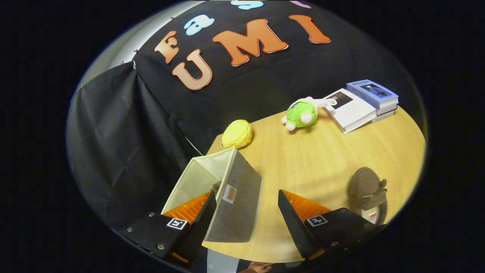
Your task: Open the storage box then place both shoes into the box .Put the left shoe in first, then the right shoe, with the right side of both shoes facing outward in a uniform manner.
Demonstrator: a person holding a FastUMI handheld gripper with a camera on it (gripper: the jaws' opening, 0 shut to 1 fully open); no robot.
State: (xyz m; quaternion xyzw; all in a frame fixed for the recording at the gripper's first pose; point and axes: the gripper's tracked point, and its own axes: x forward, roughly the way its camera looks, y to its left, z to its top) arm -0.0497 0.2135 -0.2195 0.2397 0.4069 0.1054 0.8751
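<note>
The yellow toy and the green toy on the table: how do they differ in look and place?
The yellow toy is one round, ribbed lump of a single colour; the green toy has pale pink limbs sticking out. The yellow toy lies near the table's edge, just beyond the open storage box; the green toy lies farther off, beside the books. Both look soft and lie beyond the open tongs.
</note>
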